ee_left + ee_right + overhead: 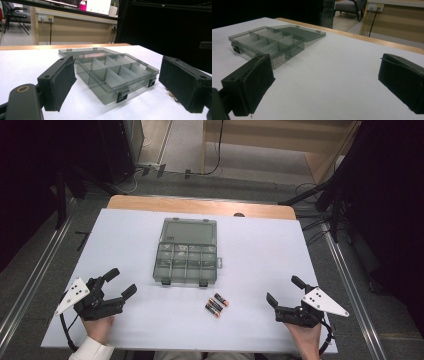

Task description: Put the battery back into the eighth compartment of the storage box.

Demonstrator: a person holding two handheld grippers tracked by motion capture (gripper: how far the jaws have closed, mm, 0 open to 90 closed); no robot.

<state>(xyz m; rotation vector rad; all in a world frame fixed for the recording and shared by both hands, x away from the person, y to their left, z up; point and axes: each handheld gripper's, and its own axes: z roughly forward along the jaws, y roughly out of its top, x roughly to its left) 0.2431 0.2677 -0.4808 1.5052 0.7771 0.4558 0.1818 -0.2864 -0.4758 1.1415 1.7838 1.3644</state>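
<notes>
the left gripper (121, 283) is sitting near the table's (260, 250) front left corner, jaws spread wide and gripping nothing, a hand (98, 327) holding it from below. the right gripper (284, 291) is resting near the front right corner, jaws likewise parted and empty, well apart from the left one. between them, just toward the person's side of the box (186, 262), three batteries (216, 304) are lying side by side on the white surface. the box is lying open mid-table, its lid (190, 230) folded flat behind it and its compartments looking empty.
</notes>
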